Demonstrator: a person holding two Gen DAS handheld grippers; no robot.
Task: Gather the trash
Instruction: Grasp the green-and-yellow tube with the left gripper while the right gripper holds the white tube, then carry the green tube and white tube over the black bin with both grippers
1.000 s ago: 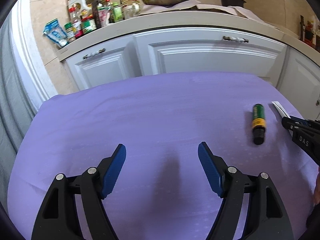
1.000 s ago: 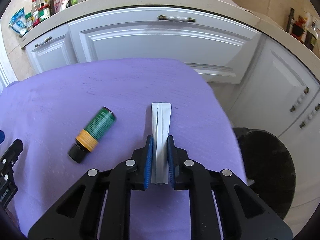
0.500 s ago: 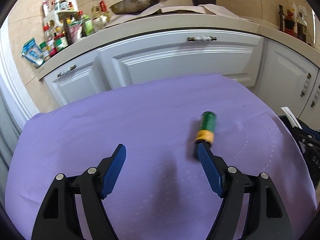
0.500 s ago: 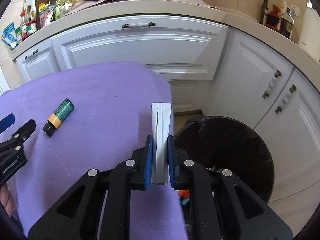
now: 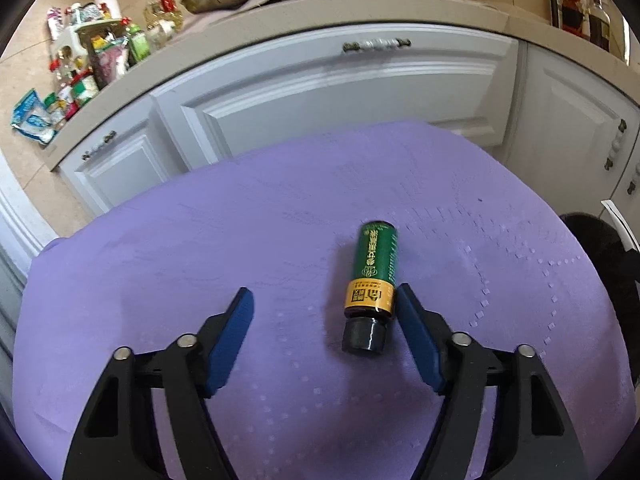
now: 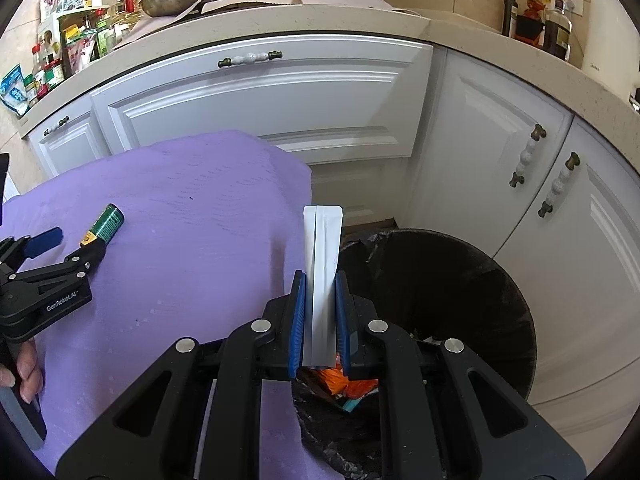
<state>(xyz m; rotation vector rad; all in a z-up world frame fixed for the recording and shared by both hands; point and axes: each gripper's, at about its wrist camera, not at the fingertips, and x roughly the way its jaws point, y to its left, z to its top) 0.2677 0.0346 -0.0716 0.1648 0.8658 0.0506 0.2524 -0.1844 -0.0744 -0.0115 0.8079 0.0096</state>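
Observation:
A small green bottle (image 5: 373,270) with a yellow label and black cap lies on the purple tablecloth (image 5: 200,248). My left gripper (image 5: 324,312) is open around it; the cap end lies between the fingers, close to the right finger (image 5: 416,336). The bottle also shows in the right wrist view (image 6: 105,225). My right gripper (image 6: 320,304) is shut on a flat white packet (image 6: 321,264) and holds it above the near rim of a black trash bin (image 6: 480,300) beside the table. Trash lies inside the bin.
White kitchen cabinets (image 6: 280,96) stand behind the table and curve round the bin. The counter (image 5: 360,12) holds a pan, jars and bottles. The table's right edge (image 6: 300,208) drops off next to the bin.
My left gripper moved right and forward until the green bottle lay between its fingers. My right gripper carried the white packet off the table to above the trash bin.

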